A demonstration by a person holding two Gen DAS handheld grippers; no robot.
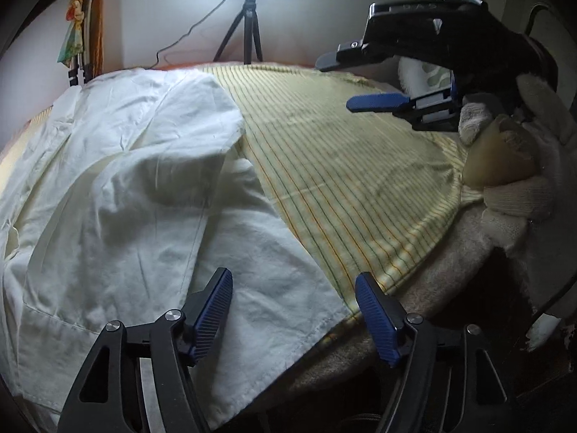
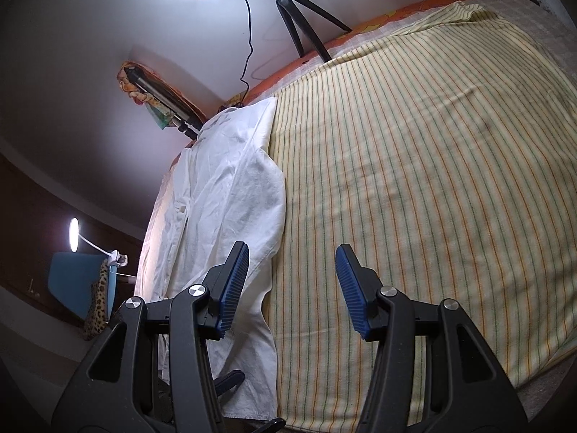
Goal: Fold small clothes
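A white shirt (image 1: 119,187) lies spread on the yellow striped sheet (image 1: 346,166), one sleeve folded over its body. My left gripper (image 1: 294,312) is open and empty, just above the shirt's near hem. My right gripper (image 1: 342,83), held by a gloved hand, is open and empty, above the sheet to the right of the shirt. In the right wrist view the shirt (image 2: 230,195) lies left of the open right gripper (image 2: 292,288), over the shirt's edge and the sheet (image 2: 432,166). A finger tip of the left gripper (image 2: 230,379) shows at the bottom.
A ring light on a black tripod (image 1: 250,25) stands at the far edge of the bed, its cable trailing left. A beige blanket edge (image 1: 432,267) runs along the near right side. A blue chair (image 2: 81,281) with leopard cloth stands off the bed.
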